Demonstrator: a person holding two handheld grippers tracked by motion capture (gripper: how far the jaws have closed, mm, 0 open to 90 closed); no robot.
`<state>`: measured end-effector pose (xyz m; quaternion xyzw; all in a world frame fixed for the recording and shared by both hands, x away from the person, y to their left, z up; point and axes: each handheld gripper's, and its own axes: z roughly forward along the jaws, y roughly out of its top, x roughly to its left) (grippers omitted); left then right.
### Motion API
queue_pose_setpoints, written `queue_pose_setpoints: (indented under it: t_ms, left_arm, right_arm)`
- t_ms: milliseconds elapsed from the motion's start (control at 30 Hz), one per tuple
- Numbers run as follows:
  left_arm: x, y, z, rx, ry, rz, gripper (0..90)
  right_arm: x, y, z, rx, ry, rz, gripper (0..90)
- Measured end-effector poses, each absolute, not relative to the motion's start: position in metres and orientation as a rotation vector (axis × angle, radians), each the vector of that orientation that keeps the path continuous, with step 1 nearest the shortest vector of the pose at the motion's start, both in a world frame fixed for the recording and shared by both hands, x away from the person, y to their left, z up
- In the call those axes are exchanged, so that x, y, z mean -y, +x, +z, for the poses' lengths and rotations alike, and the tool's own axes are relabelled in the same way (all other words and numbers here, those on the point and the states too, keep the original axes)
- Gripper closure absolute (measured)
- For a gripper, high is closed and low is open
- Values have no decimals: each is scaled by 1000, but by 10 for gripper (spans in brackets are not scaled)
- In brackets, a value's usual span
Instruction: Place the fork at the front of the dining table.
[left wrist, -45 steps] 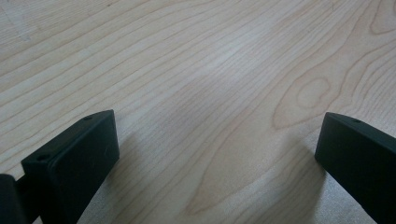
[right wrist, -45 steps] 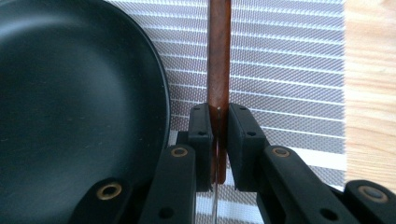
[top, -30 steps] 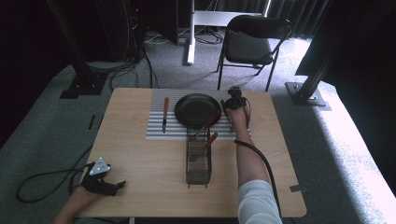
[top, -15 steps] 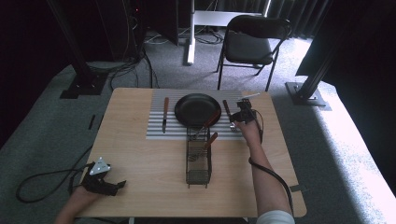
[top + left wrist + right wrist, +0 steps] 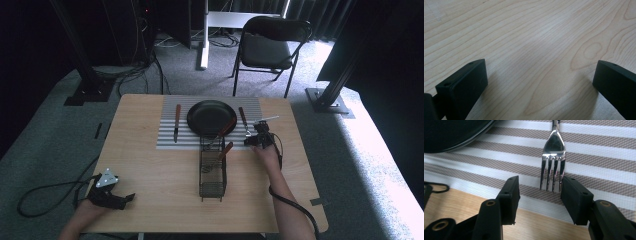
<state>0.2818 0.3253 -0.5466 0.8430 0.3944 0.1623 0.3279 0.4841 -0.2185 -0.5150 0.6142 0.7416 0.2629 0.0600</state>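
a wooden table (image 5: 165, 175) stands on grey carpet, with a black folding chair (image 5: 270, 47) beyond its far edge. in the high view a striped placemat (image 5: 170, 140) lies along the middle of the far edge and carries a black plate (image 5: 207, 116). a knife (image 5: 176, 121) lies on the mat to the left of the plate and a fork (image 5: 244, 121) to the right of it, tines toward the near edge. a wire caddy (image 5: 212, 172) stands in the middle of the table just below the mat, with brown-handled utensils (image 5: 225, 150) leaning out of it. the right gripper (image 5: 259, 139) sits at the mat's near right corner, just short of the fork's tines. the left gripper (image 5: 112, 196) rests near the near left corner of the table.

in the left gripper view the jaws stand wide apart over bare wood (image 5: 536, 50), with nothing between them.

in the right gripper view the fork (image 5: 553, 157) lies on the mat (image 5: 599, 170) with its tine tips just ahead of the gap between the jaws. the jaws have just been opening and stand about halfway apart, gripping nothing. the plate's rim (image 5: 461, 137) shows at the upper left.
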Motion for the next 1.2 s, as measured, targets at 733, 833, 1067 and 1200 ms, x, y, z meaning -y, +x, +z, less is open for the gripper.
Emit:
queue_pose_setpoints:
  t_ms: [733,833,1067,1200]
  left_arm:
    - [-325,282,-547,-1033,2207,425,0]
    - [-325,282,-547,-1033,2207,425,0]
    - [-325,282,-547,-1033,2207,425,0]
    - [-325,282,-547,-1033,2207,425,0]
  right_arm:
    - [218,444,-518,-2166,1704,932,140]
    - [219,434,-520,-2144,1678,964,139]
    - [218,414,-525,-2071,1624,948,128]
    - [220,402,-528,-2030,1591,937,128]
